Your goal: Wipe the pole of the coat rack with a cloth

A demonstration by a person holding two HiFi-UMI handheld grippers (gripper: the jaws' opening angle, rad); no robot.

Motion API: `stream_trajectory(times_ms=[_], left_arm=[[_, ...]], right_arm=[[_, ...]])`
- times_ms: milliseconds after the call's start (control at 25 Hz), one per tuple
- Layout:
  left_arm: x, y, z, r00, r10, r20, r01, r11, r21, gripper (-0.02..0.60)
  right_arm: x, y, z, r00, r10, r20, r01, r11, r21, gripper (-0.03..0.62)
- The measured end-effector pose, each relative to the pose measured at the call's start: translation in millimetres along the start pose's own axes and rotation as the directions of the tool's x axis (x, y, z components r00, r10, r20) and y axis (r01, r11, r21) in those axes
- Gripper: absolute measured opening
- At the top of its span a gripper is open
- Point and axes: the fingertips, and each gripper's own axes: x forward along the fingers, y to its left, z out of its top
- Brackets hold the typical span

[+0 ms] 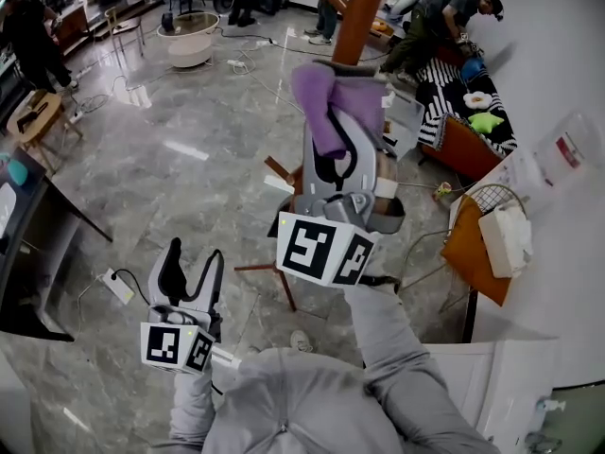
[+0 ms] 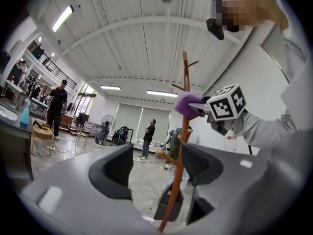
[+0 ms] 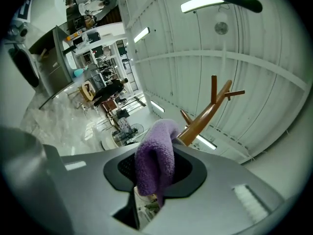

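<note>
Nearest to the head camera the person's grey sleeves (image 1: 388,348) are seen, and just beyond them the right tool (image 1: 345,112) is held up beside the pole (image 1: 361,12) of the coat rack. Its jaws are closed on a purple cloth (image 1: 326,102), which is folded between them and bulges out past their tips. From the left gripper view the cloth appears to be pressed against the pole, well below the upper pegs (image 3: 230,93) and high above the marble floor (image 1: 189,159); whether it wraps round the pole or only touches one side cannot be told. The left tool (image 1: 194,268) is held low and well apart from the pole, with its jaws spread wide and nothing between them; the pole is only seen far behind the gap. The wiping stroke is judged to be under way or about to start. For it to be done well, the cloth should be kept flat and firmly against the wood, and drawn along the pole in long strokes rather than dabbed. The tool should be turned round the pole so that every side is reached. Pressure is best kept moderate, since a tall rack may be tipped by a sideways push; the pole could be steadied lower down with the free tool. The grip on the cloth should be watched so that it is not dragged out.
</note>
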Motion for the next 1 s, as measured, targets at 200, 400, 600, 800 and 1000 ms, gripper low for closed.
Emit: stream_trajectory(times_ms=[200, 400, 600, 800, 1000], left_arm=[[-1, -2, 0, 1.000, -0.007, -0.003, 0.007, 1.000, -0.002, 0.337], [0, -4, -4, 1.000, -0.011, -0.008, 0.011, 1.000, -0.007, 0.337], [1, -9, -6, 1.000, -0.017, -0.022, 0.017, 1.000, -0.007, 0.337], [2, -12, -11, 0.999, -0.022, -0.038, 0.022, 1.000, -0.003, 0.337], [3, -17, -15, 0.998, -0.028, -0.053, 0.028, 1.000, 0.004, 0.337]], right_arm=[[-6, 26, -29, 0.994, 0.081, -0.067, -0.077, 0.995, 0.056, 0.084], [-12, 44, -64, 0.982, 0.146, -0.119, -0.130, 0.982, 0.136, 0.084], [-22, 59, -87, 0.968, 0.200, -0.151, -0.167, 0.964, 0.207, 0.084], [-32, 71, -111, 0.957, 0.232, -0.172, -0.174, 0.939, 0.297, 0.084], [-35, 82, -129, 0.956, 0.248, -0.159, -0.168, 0.902, 0.397, 0.084]])
